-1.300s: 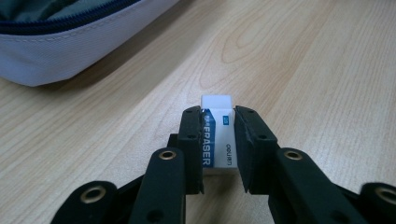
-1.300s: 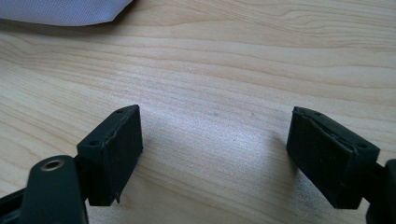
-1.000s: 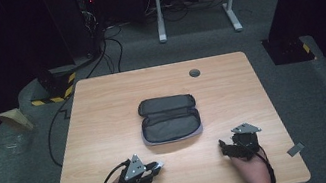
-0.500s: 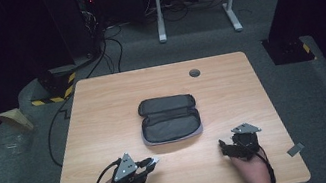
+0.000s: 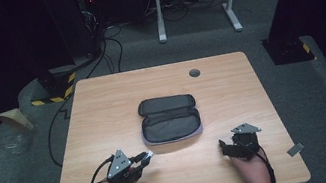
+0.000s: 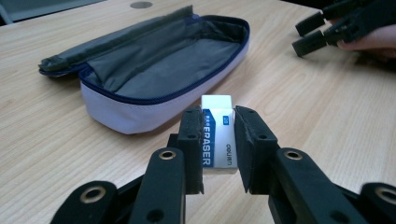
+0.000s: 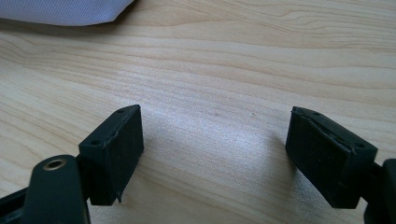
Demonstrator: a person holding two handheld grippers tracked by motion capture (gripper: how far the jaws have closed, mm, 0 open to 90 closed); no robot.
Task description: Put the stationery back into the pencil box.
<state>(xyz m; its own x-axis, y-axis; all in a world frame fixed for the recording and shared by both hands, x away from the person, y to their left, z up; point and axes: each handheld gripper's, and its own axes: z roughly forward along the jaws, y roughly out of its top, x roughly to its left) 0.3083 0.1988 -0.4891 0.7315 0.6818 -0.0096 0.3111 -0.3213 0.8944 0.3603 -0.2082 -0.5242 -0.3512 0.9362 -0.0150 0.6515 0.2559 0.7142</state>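
High view first: a wooden counter [image 5: 103, 107] stands on grey carpet, with a dark pouch [image 5: 169, 117] lying unzipped near its middle and a small grey disc [image 5: 194, 72] set into the far edge. Two hands come in from the near side, each with a gripper. The left gripper [image 5: 145, 157] sits at the near left, its tip pointing toward the pouch's near corner, and something small and white shows at the tip. From the left gripper view this is an eraser [image 6: 217, 133], white with a blue printed sleeve, clenched between the two black pads, which press on its two long sides; it stands on end, and the pouch [image 6: 154, 70] lies just beyond it, lid folded back, grey lining showing, blue zip running round the rim, its white outer wall facing the gripper. Whether the eraser touches the counter I cannot tell. The right gripper [image 5: 223, 148] rests at the near right, well apart from the pouch and from the left one, a grey three-cornered plate on top. In the right gripper view its jaws stand wide with bare wood grain between them, released and holding nothing, and a corner of the pouch's pale wall [image 7: 65, 11] shows at the top left. A black cable [image 5: 96, 177] trails from the left gripper toward the near edge.
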